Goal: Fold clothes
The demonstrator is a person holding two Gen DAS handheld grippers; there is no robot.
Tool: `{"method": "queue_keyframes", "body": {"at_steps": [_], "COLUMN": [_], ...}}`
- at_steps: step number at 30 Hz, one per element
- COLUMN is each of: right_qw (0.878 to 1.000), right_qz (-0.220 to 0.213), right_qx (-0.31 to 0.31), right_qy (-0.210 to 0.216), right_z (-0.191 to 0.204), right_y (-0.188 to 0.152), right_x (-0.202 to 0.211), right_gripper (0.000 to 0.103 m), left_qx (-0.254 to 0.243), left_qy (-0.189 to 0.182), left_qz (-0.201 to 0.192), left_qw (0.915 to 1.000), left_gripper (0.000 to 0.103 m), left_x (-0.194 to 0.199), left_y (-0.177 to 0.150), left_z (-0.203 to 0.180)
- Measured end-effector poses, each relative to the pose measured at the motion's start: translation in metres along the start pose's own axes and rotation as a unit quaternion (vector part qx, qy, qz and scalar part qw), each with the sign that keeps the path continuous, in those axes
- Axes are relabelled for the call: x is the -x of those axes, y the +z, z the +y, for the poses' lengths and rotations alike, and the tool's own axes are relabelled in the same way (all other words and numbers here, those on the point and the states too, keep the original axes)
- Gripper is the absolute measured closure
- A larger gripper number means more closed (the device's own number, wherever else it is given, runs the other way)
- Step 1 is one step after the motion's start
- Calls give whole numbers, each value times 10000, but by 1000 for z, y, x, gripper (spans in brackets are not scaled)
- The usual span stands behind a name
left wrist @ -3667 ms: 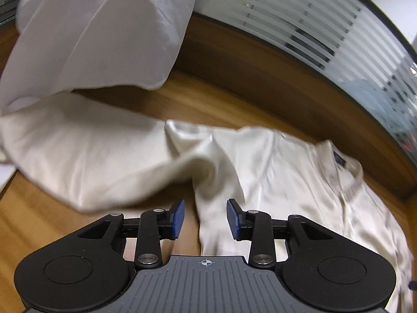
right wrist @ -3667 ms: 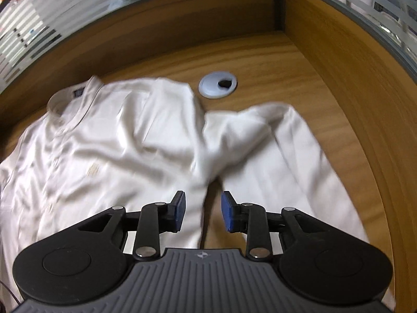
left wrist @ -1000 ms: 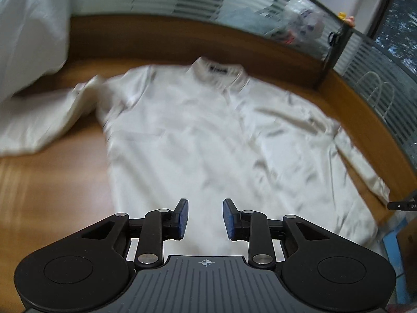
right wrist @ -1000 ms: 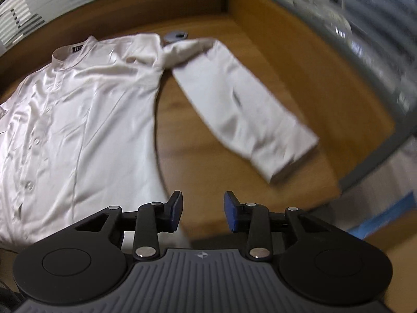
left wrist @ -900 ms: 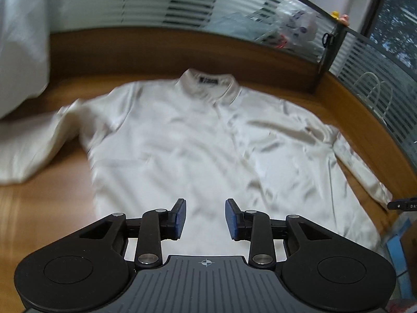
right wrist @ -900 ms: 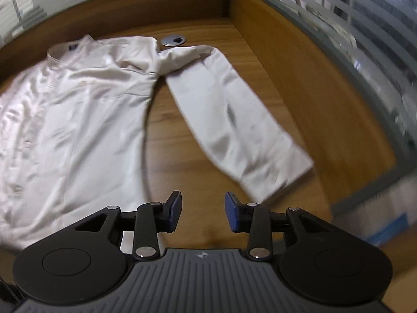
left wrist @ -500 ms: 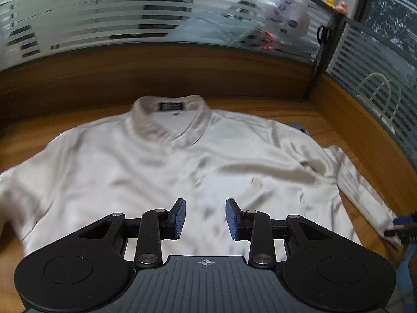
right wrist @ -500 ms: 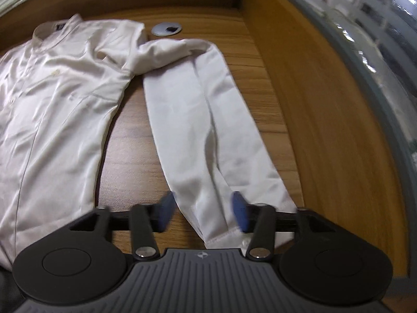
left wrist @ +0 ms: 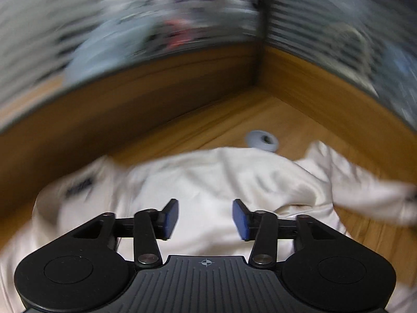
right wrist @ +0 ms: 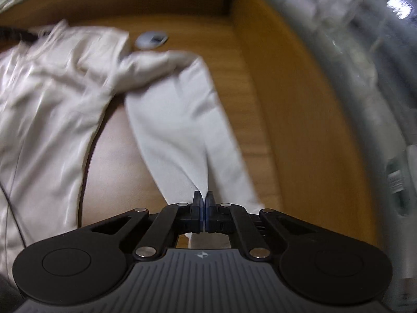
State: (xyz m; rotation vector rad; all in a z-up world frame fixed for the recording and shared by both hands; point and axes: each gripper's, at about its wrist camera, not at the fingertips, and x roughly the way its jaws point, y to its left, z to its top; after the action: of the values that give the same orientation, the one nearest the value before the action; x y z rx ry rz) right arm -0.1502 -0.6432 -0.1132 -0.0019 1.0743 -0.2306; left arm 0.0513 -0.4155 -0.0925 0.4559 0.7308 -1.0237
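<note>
A cream shirt (left wrist: pixel 208 182) is seen spread on the wooden desk (left wrist: pixel 182 135), its body filling the left wrist view, which is badly smeared by motion. At the left of that view the collar (left wrist: pixel 78 185) with a dark label is only just made out; at the right a rumpled sleeve (left wrist: pixel 365 190) runs off toward the edge. The left gripper (left wrist: pixel 206 217) is held over the shirt's body with its jaws apart — they have just been opening wider — and nothing is pinched between the blue pads (left wrist: pixel 170 217). Beyond the shoulder a grey cable grommet (left wrist: pixel 261 140) is set in the desk.

The right wrist view gives what the other cannot: the sleeve (right wrist: pixel 187 130) is laid out long toward the camera, and the right gripper (right wrist: pixel 203 210) is clenched on a raised fold of it near the cuff, its jaws having just been closing. The same grommet (right wrist: pixel 152 39) is seen beyond the shoulder.

The cuff itself is hidden under the gripper body. The shirt's left edge is cut off in both views, and the glass partitions (right wrist: pixel 351 52) behind the desk are too blurred to be read.
</note>
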Motion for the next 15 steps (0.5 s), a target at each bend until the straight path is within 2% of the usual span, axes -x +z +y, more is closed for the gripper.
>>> {"method": "queue_keyframes", "body": {"at_steps": [3,6,8,11,15], "right_qw": [9985,9940,9894,9835,9759], "right_qz": [-316,-679,-934,-1192,-1414], "right_qx": [-66,-71,-15,9,54], "right_qy": [-442,-857,-1113,-1364,-1659], "right_z": [-6,-10,-13,-20,-26], "right_y": [20,45,63,89,113], "right_x": [26,55,76,101,127], "right_gripper": [102,102,102,102,102], "left_qx": [-545,-1066,-1235,-1625,-2170], "left_qy": [-311,-614,-760,-874,-1010], "left_qz": [38,74,87,51,65], "left_qw": [9980,9924,9894,9828,9709], "left_gripper": [51,51,50,43,43], "left_x": [-19,-39,-50,-65,-85], "left_y": [12,23,30,38,46], "left_z": [-16,-31,-40,-53,-67]}}
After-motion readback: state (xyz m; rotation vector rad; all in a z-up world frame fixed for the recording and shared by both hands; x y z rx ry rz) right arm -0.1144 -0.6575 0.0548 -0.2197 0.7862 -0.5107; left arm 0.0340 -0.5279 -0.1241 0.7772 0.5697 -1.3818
